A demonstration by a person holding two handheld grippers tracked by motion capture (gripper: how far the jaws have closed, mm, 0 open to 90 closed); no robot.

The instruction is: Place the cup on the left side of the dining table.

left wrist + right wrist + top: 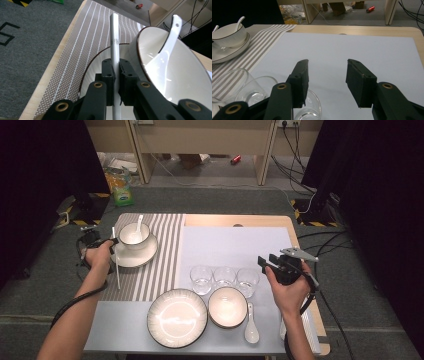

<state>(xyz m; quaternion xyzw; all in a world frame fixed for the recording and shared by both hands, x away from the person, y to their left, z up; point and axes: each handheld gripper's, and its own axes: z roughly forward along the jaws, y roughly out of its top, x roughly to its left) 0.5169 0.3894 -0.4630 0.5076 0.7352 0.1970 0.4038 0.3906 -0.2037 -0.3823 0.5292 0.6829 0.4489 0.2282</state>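
My left gripper (pixel 113 242) (pixel 116 68) is shut on a slim white chopstick (pixel 116 265) (pixel 114 40), gripping it partway along its length. The stick runs along the left rim of a white plate (pixel 131 259) (pixel 93 71). On that plate stands a white bowl (pixel 134 236) (pixel 180 75) with a white spoon (pixel 137 227) (pixel 167 50) leaning in it. My right gripper (pixel 263 263) (pixel 327 82) hovers open with nothing between its jaws, above the pale mat (pixel 352 50) and just right of a row of three glasses (pixel 224 278).
Near the front edge sit a large dark-rimmed plate (pixel 177 317), a small bowl (pixel 227 306) and a white spoon (pixel 251 326). A striped placemat (pixel 162 245) covers the left part of the table. Two of the glasses (pixel 254 92) lie close under my right gripper's left jaw.
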